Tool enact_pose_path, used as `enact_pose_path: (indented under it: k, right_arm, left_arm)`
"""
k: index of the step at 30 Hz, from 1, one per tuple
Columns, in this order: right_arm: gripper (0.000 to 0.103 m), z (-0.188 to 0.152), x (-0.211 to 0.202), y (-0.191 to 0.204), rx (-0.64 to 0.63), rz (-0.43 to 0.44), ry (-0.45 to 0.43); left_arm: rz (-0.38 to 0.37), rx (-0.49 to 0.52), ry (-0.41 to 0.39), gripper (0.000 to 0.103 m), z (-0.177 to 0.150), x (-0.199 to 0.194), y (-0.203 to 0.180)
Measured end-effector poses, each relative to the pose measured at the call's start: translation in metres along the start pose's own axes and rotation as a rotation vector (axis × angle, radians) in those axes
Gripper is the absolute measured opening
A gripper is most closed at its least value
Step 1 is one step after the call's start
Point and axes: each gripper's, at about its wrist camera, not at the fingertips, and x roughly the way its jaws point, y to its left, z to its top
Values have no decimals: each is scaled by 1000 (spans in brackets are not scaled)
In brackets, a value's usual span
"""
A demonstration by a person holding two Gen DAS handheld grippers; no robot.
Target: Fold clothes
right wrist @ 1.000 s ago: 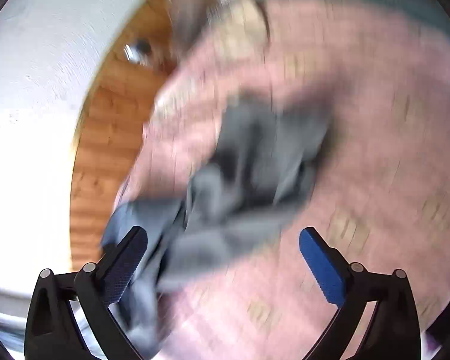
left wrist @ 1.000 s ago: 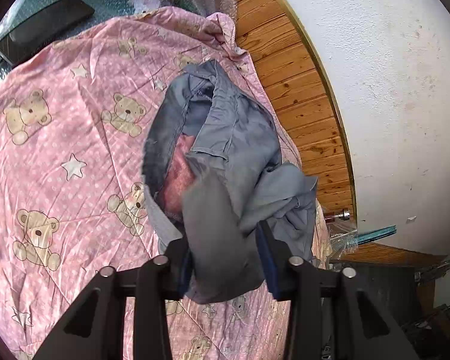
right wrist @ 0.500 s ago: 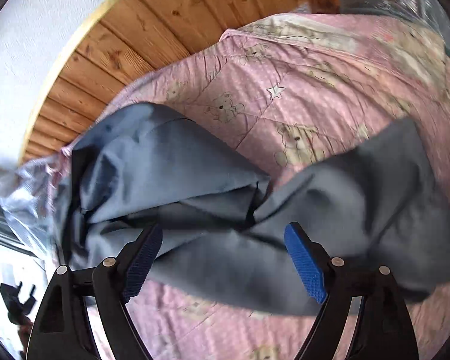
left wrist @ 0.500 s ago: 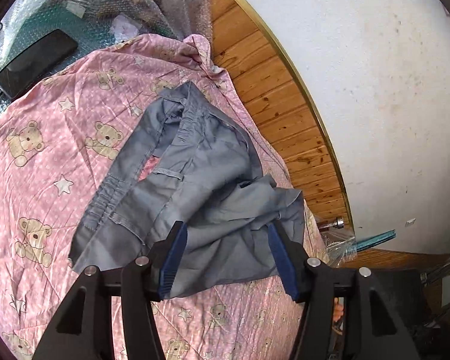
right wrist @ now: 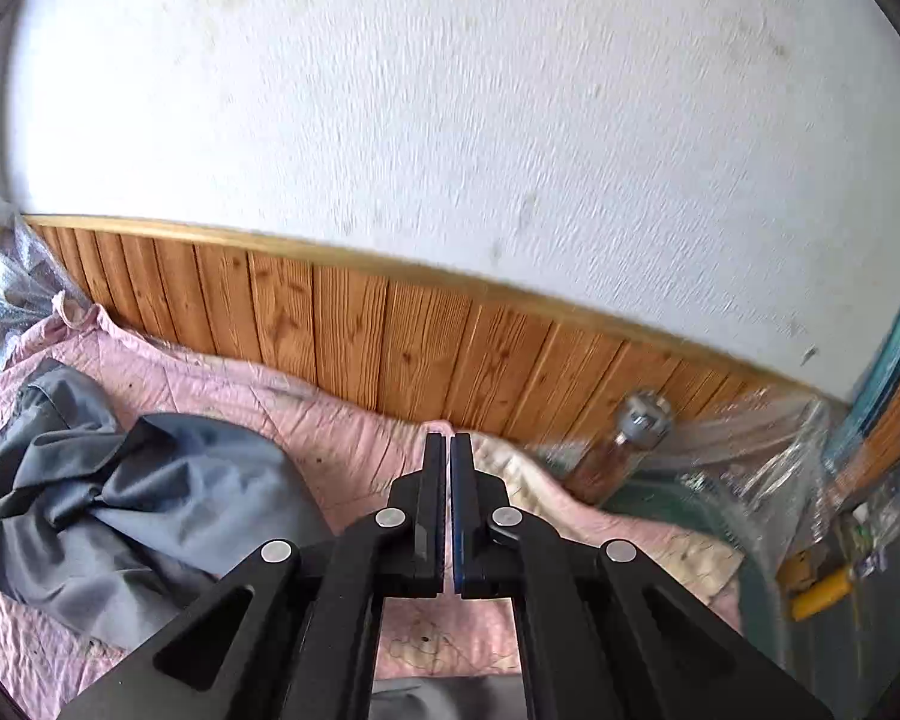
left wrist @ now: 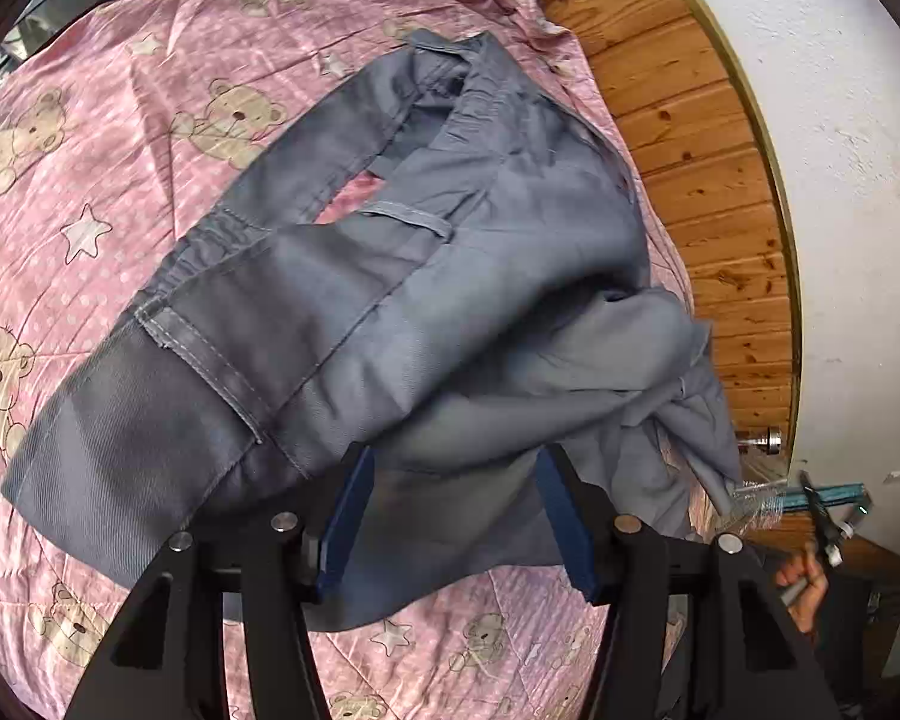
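- Pink quilt (left wrist: 120, 138) with teddy bears and stars, covering the surface beside the wood-panelled wall.
- Grey trousers (left wrist: 390, 312), crumpled, lying on the quilt.

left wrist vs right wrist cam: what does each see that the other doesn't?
Left wrist only: the left gripper open over the grey trousers, their waistband and belt loop, and a hand. Right wrist only: the right gripper shut on nothing, a bottle, plastic wrap. Both: trousers, pink bear quilt, wood panelling, white wall.
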Motion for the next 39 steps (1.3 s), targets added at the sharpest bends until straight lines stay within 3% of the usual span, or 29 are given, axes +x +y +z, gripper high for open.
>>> enact_pose_path:
  k: [2,4,5,7,10,14,15,17,18,21,23,25,28,30,32,34,35,36,39]
  right_arm:
    - [11,-15,-9,-8,100,79,34]
    - [39,-58,34,-10,229,220,211]
    - [44,-83,60,-8,265,245,300]
    - [46,-139,118,-5,322,263,462]
    - [46,-184,179,-7,425,303,575]
    - [54,-190,230,13,384,370,604]
    - [62,-186,236,21,351,379,594]
    - [37,-170,240,35,336,441,587]
    - [11,-161,240,43,323,471,582]
    - [5,-118,200,65,205,502,470]
    - [4,-75,137,55,194,458,280]
    - [4,-36,58,59,68,357,69]
    - [4,-27,-27,85,-190,192,-77]
    - [5,-59,-26,99,-292,113,-20]
    - [9,-119,13,110,-401,15,146]
    - [10,-183,54,109,-396,44,394]
    - [10,-203,61,106,-361,77,472]
    - [13,-213,60,102,-307,111,514]
    - [35,-200,48,76,-94,188,490]
  left_arm:
    - [19,-20,13,59,3,7,9]
    - [23,-17,23,59,5,13,10]
    - [15,-10,27,59,5,16,8]
    - [-3,9,44,59,4,23,-1]
    - [0,54,80,59,2,30,-19]
    - [31,87,82,59,-1,26,-30]
    - [36,81,78,59,-2,24,-29]
    - [42,52,76,59,-5,22,-20]
    - [45,37,75,59,-7,21,-15]
    - [58,-2,76,59,-11,22,-1]
    - [53,-28,68,59,-12,22,7]
    - [38,-45,57,59,-12,22,9]
    - [11,-46,48,59,-9,23,7]
    - [1,-40,49,59,-6,26,4]
    - [-2,-24,58,59,-4,31,-1]
    - [-6,-5,62,59,-2,35,-9]
    - [-20,4,64,59,-1,37,-13]
    - [-33,15,68,59,-1,38,-19]
    - [-50,70,74,59,-1,37,-37]
